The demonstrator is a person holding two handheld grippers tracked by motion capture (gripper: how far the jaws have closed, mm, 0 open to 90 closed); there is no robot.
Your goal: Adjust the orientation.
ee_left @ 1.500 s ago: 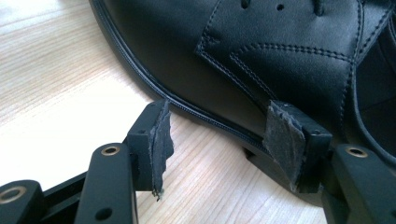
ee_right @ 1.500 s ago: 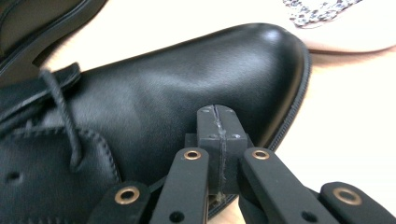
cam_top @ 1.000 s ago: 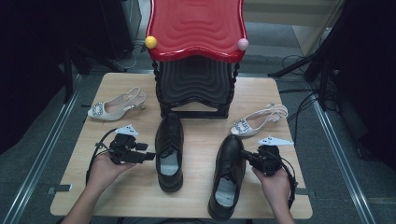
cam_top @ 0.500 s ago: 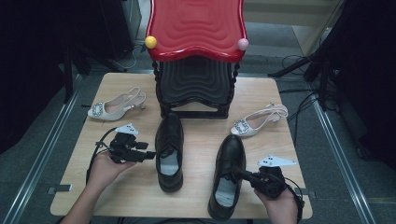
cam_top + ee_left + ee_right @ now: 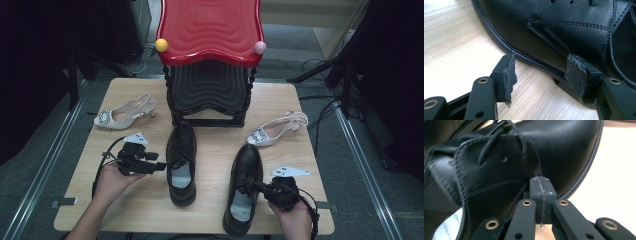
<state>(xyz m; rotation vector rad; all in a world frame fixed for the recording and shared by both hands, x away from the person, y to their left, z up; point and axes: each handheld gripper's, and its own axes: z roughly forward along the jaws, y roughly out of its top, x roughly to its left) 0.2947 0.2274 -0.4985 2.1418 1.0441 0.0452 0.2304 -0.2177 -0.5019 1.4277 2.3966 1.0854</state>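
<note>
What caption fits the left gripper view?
Open left gripper beside the black shoe on the wooden table.

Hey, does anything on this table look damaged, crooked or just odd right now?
Yes. The pads on the left tool are frayed, with ragged edges. The right black shoe sits skewed and farther back than the left black shoe.

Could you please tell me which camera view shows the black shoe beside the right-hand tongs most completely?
The high view: the right black shoe lies whole there, toe towards the red stool, with the right tongs at its side. The right gripper view gives a close-up of its laces and upper; the left gripper view looks at the left black shoe instead.
</note>
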